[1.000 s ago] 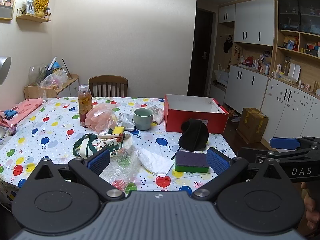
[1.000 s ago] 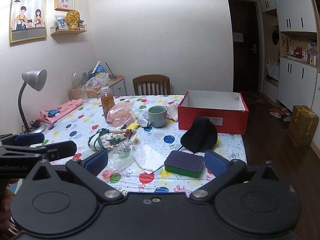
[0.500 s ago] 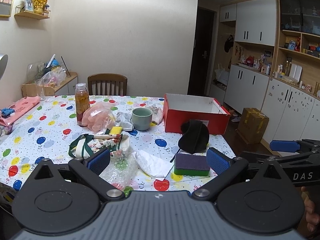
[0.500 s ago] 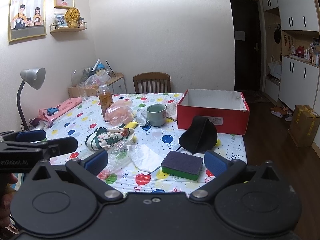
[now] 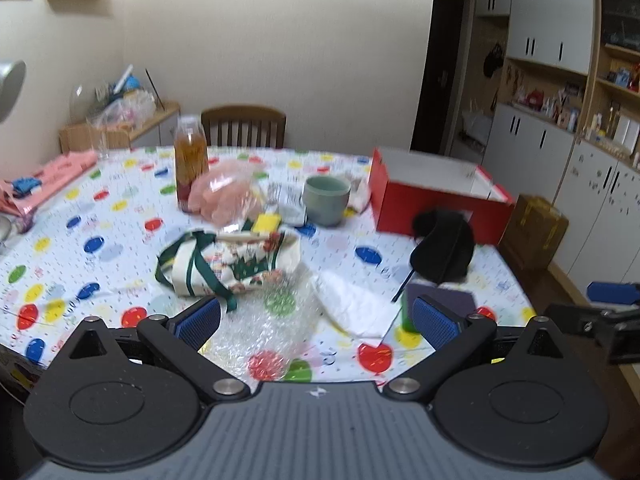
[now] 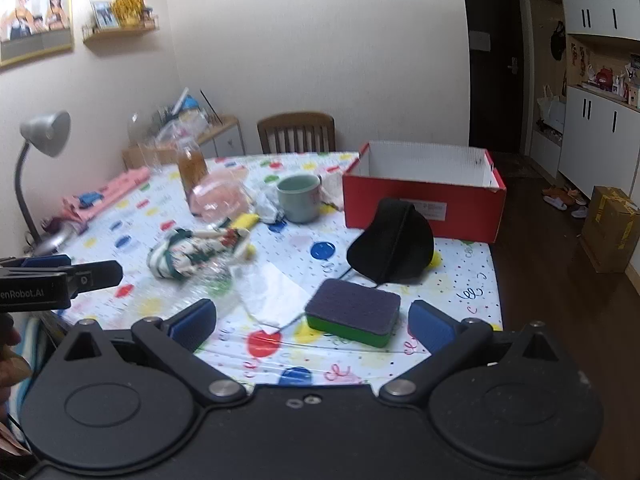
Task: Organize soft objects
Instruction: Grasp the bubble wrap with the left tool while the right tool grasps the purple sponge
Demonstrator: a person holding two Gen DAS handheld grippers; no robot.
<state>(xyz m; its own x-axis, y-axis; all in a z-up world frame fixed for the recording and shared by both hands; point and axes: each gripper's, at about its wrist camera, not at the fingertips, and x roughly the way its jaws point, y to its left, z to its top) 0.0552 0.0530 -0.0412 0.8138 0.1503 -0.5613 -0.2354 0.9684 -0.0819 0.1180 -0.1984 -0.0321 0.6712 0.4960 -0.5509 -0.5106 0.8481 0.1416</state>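
A big table (image 6: 480, 276) wears a white cloth covered in bright dots of red, blue, yellow and green. At its far right side sits a red box (image 6: 424, 204) with white walls inside and no lid. Nothing shows in the part of it that can be seen.

Just in front of the box lies a soft black pouch (image 6: 394, 242), puffed up with a seam down its middle. Left of the middle lies a floppy cloth bag (image 5: 232, 260) with flowers on it and dark green straps, all bunched up. Near the table's front edge is a sponge (image 6: 354, 312). It is a fat rectangle with round corners, dark purple on top and bright green below, lying flat close in front of the pouch. Beside it on the left is a white folded cloth (image 6: 272, 296), and left of that a crinkly clear piece of bubble wrap (image 5: 264, 320).

Farther back stand a pale green cup (image 6: 299, 198), a pink plastic bag (image 5: 226, 196) and a bottle (image 5: 191, 160) of brown drink.

The left gripper (image 5: 316, 318) is spread wide over the bubble wrap and holds nothing. The right gripper (image 6: 312, 322) is spread wide too, above the front edge with the sponge between its blue pads (image 6: 428, 326), not touching it.
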